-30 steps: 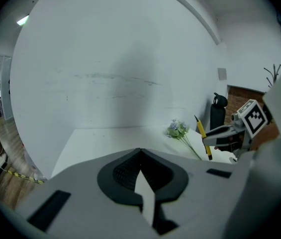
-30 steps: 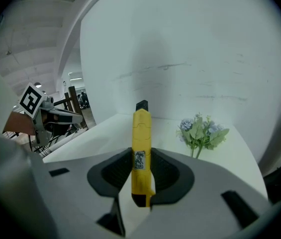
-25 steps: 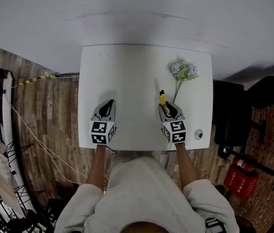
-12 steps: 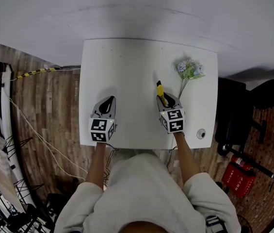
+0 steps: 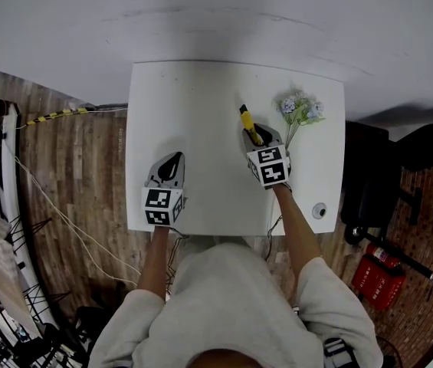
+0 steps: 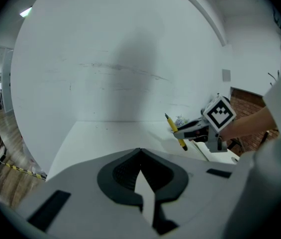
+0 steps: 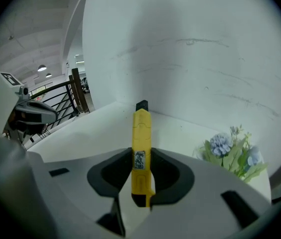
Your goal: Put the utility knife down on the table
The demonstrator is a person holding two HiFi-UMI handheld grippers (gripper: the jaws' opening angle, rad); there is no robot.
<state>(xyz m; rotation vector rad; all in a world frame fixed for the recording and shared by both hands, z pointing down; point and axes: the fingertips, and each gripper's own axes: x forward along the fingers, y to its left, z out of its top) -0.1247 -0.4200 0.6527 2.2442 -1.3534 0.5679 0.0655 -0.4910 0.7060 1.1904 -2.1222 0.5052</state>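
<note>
The knife (image 7: 141, 153) is a slim yellow bar with a black far tip, a small printed label on its top face and a dark near end. It sits in the right gripper (image 5: 257, 138), whose jaws are partly closed and press on its two sides near the back, so most of the body juts out towards the far wall. It hangs over the right half of the table (image 5: 193, 113), just left of the flowers (image 5: 299, 111). From the left gripper's view it tilts, black tip raised, and looks clear of the tabletop.

The right arm reaches out over the near edge, gripper angled down and slightly to the left, its marker cube facing up. The left gripper (image 5: 172, 163) hovers over the near left part of the table, also pointing down and away; its jaws meet at the tips with nothing between them.

The blade is not visible, and the label's print is too small to read. The right gripper's body hides the knife's near end in the head view. A small round thing (image 5: 320, 210) lies at the near right corner; I cannot tell what it is.
</note>
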